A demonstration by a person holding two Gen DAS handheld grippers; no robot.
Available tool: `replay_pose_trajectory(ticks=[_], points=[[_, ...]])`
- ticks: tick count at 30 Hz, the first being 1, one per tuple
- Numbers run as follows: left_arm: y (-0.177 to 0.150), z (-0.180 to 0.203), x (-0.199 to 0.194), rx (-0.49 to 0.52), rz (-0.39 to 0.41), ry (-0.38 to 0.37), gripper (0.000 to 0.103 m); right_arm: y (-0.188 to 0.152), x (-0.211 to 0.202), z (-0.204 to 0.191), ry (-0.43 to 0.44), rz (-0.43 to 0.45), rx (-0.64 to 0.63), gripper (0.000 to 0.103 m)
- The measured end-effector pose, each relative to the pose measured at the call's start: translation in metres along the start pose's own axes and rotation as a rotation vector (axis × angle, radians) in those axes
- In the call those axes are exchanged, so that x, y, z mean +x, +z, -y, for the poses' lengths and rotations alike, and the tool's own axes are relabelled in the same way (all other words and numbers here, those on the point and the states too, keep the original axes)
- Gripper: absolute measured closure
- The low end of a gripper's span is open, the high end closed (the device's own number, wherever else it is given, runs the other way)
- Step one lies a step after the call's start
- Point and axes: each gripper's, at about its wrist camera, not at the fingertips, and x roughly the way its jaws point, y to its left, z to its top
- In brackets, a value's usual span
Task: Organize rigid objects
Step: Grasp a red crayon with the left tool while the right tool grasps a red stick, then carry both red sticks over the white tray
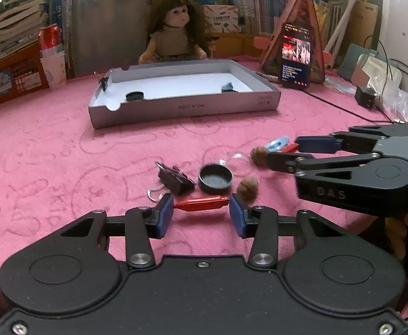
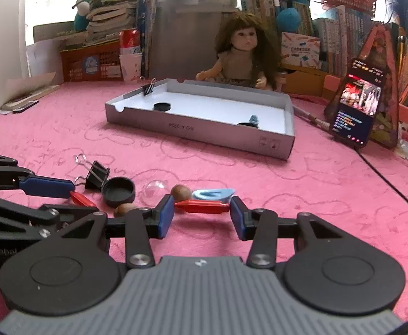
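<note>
The left gripper [image 1: 201,213] is nearest, its blue pads set against the two ends of a red pen-like piece [image 1: 201,203] that spans the gap between them. The right gripper [image 2: 202,215] holds a second red piece [image 2: 202,206] in the same manner, endwise between its pads. Just beyond, on the pink cloth [image 1: 64,153], lie a black cap [image 1: 215,179], a binder clip [image 1: 176,178], two walnuts [image 1: 247,186] and a blue clip [image 2: 213,194], well short of the grey box tray [image 1: 184,109].
</note>
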Motion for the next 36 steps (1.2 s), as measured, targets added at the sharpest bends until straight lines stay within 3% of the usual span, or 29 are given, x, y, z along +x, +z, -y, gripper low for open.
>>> replay_pose_trajectory(ticks=[10, 21, 29, 36], points=[[0.033, -0.023, 0.005, -0.023, 0.056, 0.045, 0.062, 0.019, 0.004, 0.024, -0.046, 0.013, 0.089, 0.054], [0.077, -0.055, 0.029, -0.095, 0.072, 0.058, 0.062, 0.047, 0.037, 0.053, -0.054, -0.013, 0.219, 0.054], [0.130, -0.074, 0.066, -0.100, 0.088, 0.080, 0.062, 0.092, 0.077, 0.077, -0.032, -0.040, 0.283, 0.054], [0.179, -0.097, 0.122, -0.143, 0.021, 0.096, 0.062, 0.129, 0.129, 0.093, -0.032, -0.104, 0.307, 0.054]])
